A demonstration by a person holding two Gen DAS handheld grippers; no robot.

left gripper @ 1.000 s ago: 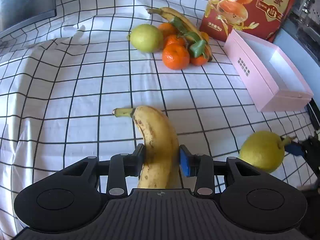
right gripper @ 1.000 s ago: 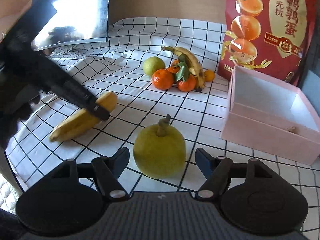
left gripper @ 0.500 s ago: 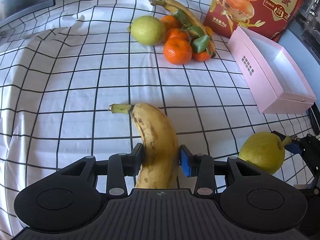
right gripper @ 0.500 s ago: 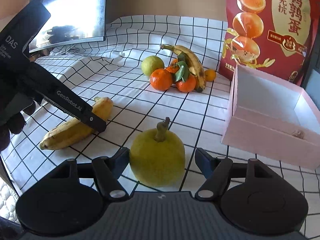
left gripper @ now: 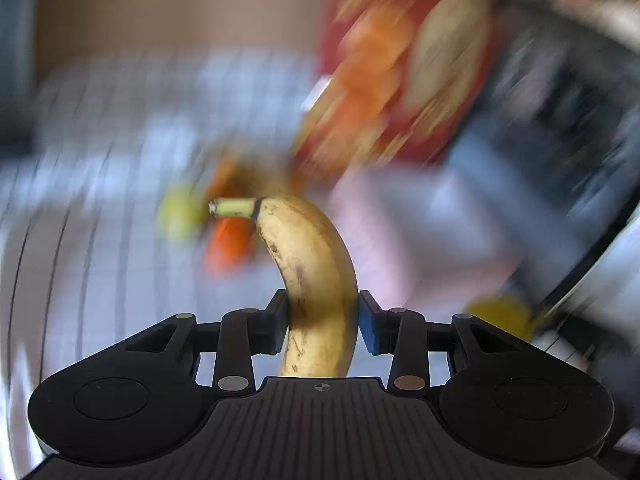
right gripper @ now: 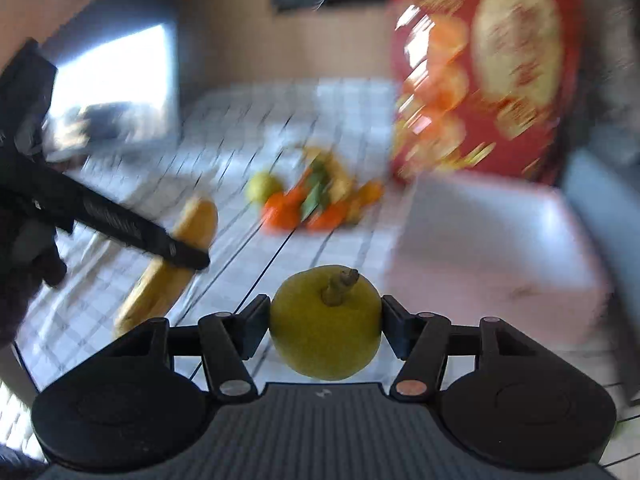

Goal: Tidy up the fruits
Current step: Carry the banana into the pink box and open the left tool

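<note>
Change, right: the jaws of the right gripper (right gripper: 325,320) have just been closing; a second ago they stood wide of the pear (right gripper: 325,326), now both pads are pressed on its sides, stem up.
Change, left: the banana (left gripper: 316,280) is clamped as before in the left gripper (left gripper: 322,318), but is now seen lifted clear of the checked cloth (left gripper: 100,240), stem pointing left.
Change, views: both views are now smeared by motion, where the earlier ones were sharp.
Surroundings: a heap of oranges with a second banana and a green fruit (right gripper: 316,200) is seen further back; the pink box (right gripper: 500,260) lies open to the right, near the pear.
In the way: nothing is seen between pear and box.
Writing: the print on the red bag (right gripper: 484,76) cannot be read through the blur.
</note>
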